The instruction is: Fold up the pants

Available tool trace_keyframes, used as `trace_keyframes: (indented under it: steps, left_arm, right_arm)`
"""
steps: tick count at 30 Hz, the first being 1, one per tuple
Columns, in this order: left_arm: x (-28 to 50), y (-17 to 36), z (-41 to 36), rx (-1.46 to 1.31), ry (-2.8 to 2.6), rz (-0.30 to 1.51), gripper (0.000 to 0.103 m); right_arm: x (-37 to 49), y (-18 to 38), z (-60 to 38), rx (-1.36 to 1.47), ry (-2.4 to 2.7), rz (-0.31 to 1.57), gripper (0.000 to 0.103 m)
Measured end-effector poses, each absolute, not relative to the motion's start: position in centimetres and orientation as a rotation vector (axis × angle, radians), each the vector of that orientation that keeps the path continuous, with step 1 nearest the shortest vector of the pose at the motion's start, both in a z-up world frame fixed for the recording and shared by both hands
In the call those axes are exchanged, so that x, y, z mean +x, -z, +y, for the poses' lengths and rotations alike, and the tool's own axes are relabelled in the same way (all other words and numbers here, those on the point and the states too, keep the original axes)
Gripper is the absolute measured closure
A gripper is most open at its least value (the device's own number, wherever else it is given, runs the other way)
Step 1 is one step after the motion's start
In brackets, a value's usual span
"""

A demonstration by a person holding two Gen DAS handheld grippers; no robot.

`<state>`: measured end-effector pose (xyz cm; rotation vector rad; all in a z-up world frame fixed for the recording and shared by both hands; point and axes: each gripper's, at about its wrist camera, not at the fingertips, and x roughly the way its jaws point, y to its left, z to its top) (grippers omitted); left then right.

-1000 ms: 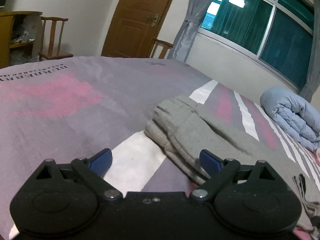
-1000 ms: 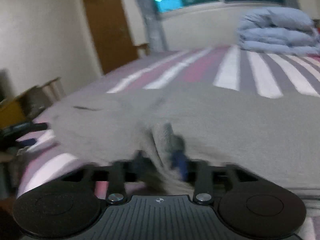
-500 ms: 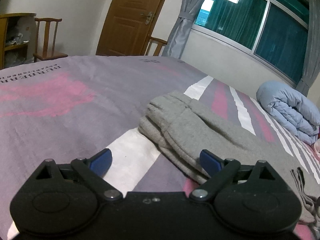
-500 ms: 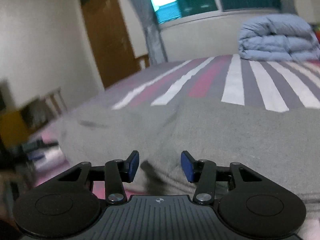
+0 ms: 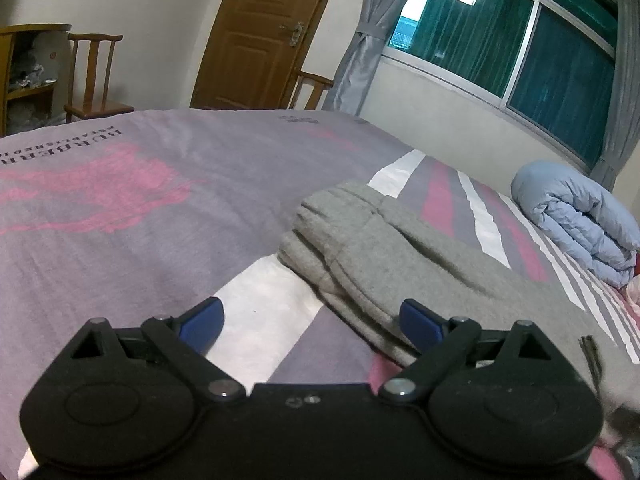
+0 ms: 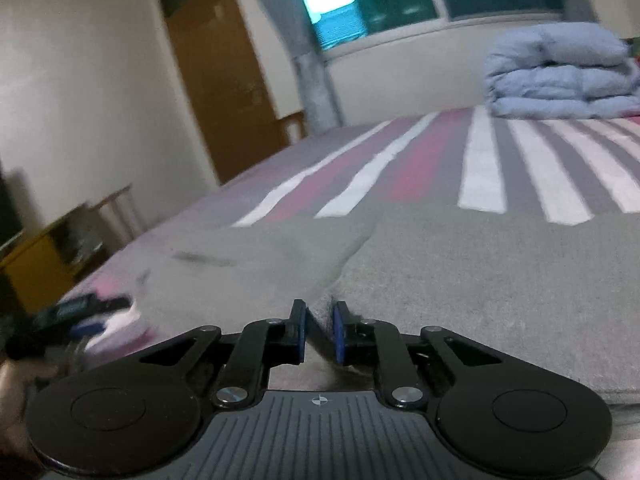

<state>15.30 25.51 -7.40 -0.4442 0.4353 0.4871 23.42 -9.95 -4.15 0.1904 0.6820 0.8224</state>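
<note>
Right tongs (image 6: 320, 330) closing on a thin pinch of pants (image 6: 480, 280), could slip out when lifted; left tongs (image 5: 310, 326) wide, empty.

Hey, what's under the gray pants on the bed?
The gray pants lie on the striped bedsheet, whose white, pink and purple stripes run beneath them. Whatever else sits below the folded cloth is covered and cannot be seen.

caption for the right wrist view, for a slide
Right gripper jaws closing on a fold of grey pants.
</note>
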Motion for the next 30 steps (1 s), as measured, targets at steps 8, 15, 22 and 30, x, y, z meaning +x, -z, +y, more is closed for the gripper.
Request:
trace_keyframes:
  steps: [8,15,22,30]
  left_arm:
    - [15.4,7.4,25.3,-0.439,-0.485,0.440,0.014]
    - [15.5,7.3,24.9,-0.423,-0.482,0.450,0.014]
    - [15.7,7.3,24.8,-0.411,-0.480,0.456,0.013]
    - [15.8,7.3,24.6,-0.404,-0.475,0.459,0.013]
  right_arm:
    - [22.4,2.0,-12.5,0.216,-0.752,0.528,0.080]
    - [25.5,4.8,-15.2,0.179,-0.575,0.699,0.080]
    - [24.6,2.0,-21.1,0.263,-0.430,0.572,0.080]
    - [27.5,3.8,-22.6,0.247,-0.358,0.673,0.080]
